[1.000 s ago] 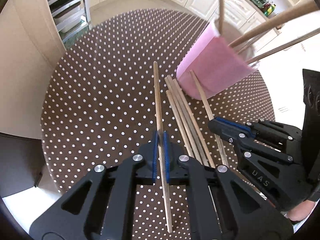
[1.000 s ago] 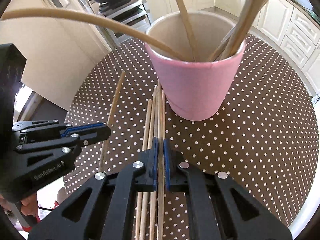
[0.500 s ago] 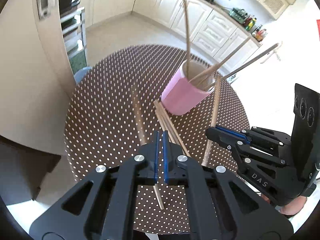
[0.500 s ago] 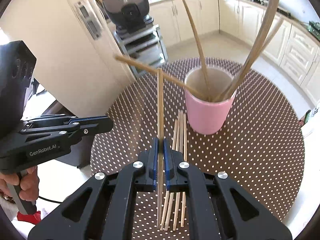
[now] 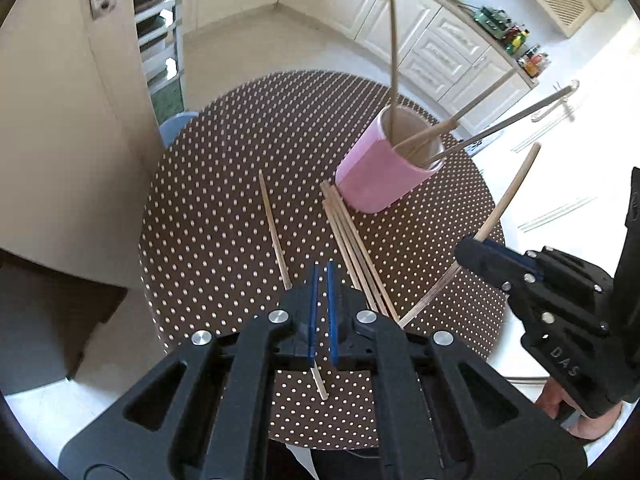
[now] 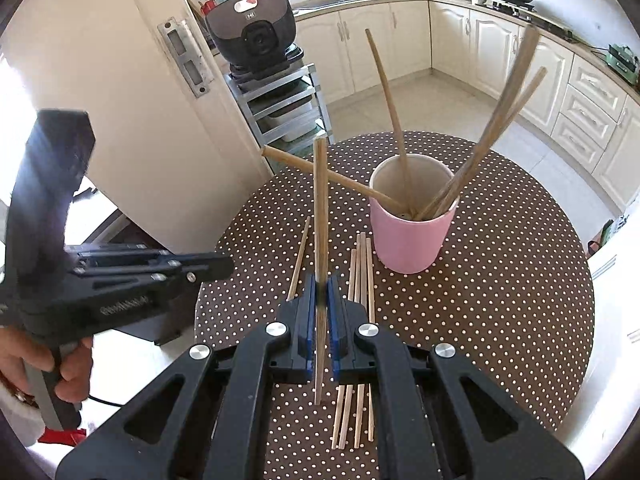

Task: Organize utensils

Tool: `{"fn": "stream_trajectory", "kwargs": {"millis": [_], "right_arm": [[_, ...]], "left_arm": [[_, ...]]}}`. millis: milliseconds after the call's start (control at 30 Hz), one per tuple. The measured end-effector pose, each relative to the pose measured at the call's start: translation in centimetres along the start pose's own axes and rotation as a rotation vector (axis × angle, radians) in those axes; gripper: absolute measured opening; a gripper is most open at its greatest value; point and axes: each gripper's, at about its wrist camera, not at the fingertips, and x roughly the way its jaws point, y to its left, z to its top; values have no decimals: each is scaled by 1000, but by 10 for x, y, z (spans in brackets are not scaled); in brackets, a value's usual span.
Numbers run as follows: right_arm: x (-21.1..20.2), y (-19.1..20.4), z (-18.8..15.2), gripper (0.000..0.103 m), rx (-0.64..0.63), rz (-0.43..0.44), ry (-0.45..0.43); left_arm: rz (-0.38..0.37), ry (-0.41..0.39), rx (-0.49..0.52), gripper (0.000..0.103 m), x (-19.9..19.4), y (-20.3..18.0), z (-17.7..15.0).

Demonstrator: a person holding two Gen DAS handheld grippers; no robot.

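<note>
A pink cup stands on the round brown dotted table and holds several wooden chopsticks. My right gripper is shut on one chopstick and holds it above the table, left of the cup; it also shows in the left wrist view. My left gripper is high above the table, its jaws a narrow gap apart and empty. A single chopstick lies below it. A bundle of chopsticks lies beside the cup.
A metal rack with an appliance on top stands beyond the table by a beige cabinet. White kitchen cabinets line the far wall. A dark chair sits at the table's left.
My left gripper let go of the single chopstick, which now lies on the table, and rose. My right gripper lifted one chopstick out of the bundle and raised it.
</note>
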Motion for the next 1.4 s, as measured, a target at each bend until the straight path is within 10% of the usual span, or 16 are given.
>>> {"fn": "stream_trajectory", "kwargs": {"millis": [133,267,867,1000,1400], "right_arm": [[10,-1,7,4,-11,8,13],[17,-8,10,4,-1,27,19],[42,-47,33,5,32,126,72],[42,-50,35,5,28,135,72],[22,-47,42,5,25,135,25]], "left_arm": [[29,38,-28,7,18,4,0],[42,37,-72,51,30,11,-2],[160,214,-165,24,137,21,26],[204,196,-159,7,138,21,26],[48,-68,-198,6,44,30,39]]}}
